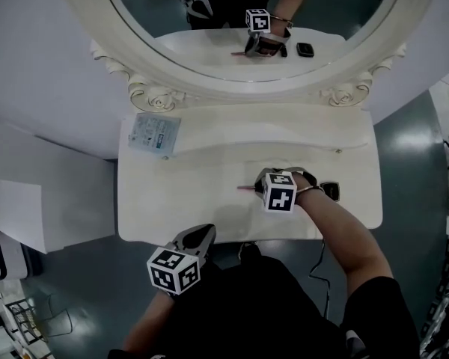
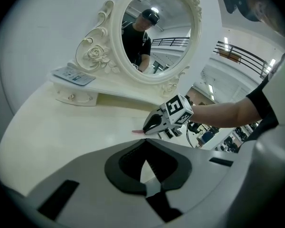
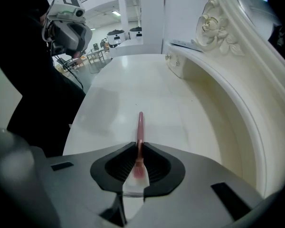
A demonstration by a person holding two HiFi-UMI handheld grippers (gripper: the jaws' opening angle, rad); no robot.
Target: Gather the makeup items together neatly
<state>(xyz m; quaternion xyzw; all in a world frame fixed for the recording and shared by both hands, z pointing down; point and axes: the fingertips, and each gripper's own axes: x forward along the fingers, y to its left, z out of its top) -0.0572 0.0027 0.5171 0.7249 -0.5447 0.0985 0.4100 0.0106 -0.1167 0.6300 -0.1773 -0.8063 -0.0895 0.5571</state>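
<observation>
A slim pink makeup brush (image 3: 140, 125) lies along the white dressing table (image 1: 172, 193), its bristle end between my right gripper's jaws. My right gripper (image 3: 138, 145) is shut on the brush, low over the tabletop right of centre (image 1: 260, 179). From the left gripper view the brush's handle (image 2: 137, 131) pokes out beyond the right gripper (image 2: 148, 126). My left gripper (image 1: 206, 234) hangs off the table's front edge, shut with nothing in it (image 2: 146, 142). A small black compact (image 1: 330, 191) rests just right of my right hand.
An oval mirror (image 1: 247, 21) in a carved cream frame stands at the back. A raised shelf in front of it carries a white and blue packet (image 1: 153, 134) at its left end. The table's left half is bare. Grey floor surrounds the table.
</observation>
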